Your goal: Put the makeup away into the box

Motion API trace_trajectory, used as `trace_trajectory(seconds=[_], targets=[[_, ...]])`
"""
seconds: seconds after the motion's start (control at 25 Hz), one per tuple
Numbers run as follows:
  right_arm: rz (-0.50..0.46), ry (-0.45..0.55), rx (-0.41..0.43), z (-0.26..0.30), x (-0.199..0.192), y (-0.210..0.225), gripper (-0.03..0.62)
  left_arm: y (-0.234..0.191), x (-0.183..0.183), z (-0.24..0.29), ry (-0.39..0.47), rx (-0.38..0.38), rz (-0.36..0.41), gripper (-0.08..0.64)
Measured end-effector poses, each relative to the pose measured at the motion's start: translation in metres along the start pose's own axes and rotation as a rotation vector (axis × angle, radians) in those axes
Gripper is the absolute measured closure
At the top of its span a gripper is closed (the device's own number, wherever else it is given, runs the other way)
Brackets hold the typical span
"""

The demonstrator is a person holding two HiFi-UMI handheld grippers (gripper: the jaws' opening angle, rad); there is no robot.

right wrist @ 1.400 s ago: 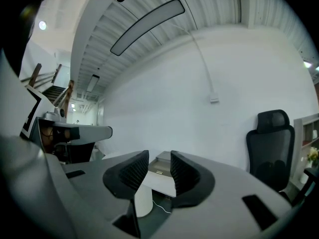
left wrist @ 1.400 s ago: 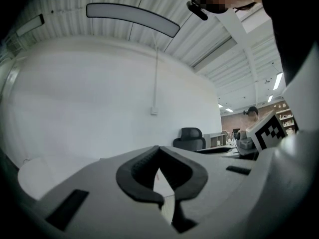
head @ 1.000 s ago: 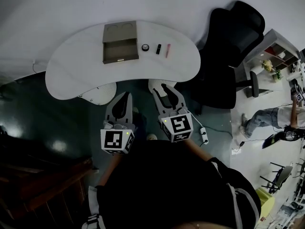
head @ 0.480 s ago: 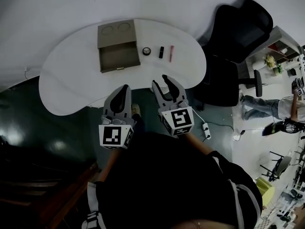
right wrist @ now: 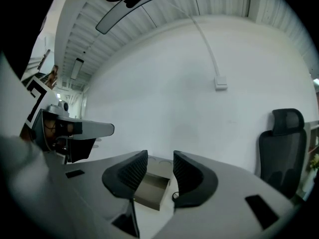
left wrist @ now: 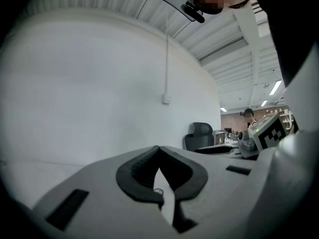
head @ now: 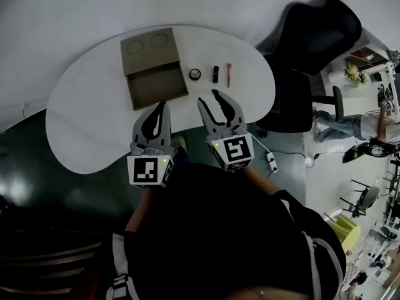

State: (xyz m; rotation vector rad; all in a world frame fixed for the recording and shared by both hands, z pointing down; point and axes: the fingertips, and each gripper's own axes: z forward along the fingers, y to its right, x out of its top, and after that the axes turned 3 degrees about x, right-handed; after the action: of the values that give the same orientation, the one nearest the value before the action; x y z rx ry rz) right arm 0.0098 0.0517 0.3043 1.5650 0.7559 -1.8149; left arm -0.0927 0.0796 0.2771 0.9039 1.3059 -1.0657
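Note:
On the white curved table (head: 81,111) stands an olive box (head: 153,67) with its lower tray pulled out. To its right lie a round black compact (head: 195,74), a short black tube (head: 215,74) and a pink stick (head: 229,74). My left gripper (head: 164,105) hovers just short of the box's front, its tips together and nothing in it (left wrist: 159,149). My right gripper (head: 210,97) is below the compact, open; its jaws have just been opening with nothing between them. In the right gripper view the box (right wrist: 152,185) shows through the gap of that gripper (right wrist: 160,156).
A black office chair (head: 312,36) stands at the table's right end. A power strip (head: 270,161) lies on the floor beside my right arm. Another person (head: 350,120) and shelving are at the far right. A white wall is behind the table.
Both grippers have moved forward from over the floor to the table's near edge. The box and makeup now lie closer to the fingertips. The right jaws stand a little wider.

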Motion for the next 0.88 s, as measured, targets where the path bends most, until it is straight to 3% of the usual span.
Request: trace_trajectory(seconds=[0.56,0.8,0.88], targets=[[-0.001,-0.072,-0.057,0.067,-0.040,0.033,0.417,-0.034,-0.007,0.067,-0.031,-0.074,0.009,0.554],[-0.013,-0.197,-0.032,0.092,-0.089,0.053,0.417,-0.038,-0.024,0.092,-0.086,-0.063,-0.009,0.554],[0.024,-0.222,-0.021,0.100,-0.109,0.059,0.417,-0.039,-0.031,0.100,-0.095,-0.056,-0.012,0.554]])
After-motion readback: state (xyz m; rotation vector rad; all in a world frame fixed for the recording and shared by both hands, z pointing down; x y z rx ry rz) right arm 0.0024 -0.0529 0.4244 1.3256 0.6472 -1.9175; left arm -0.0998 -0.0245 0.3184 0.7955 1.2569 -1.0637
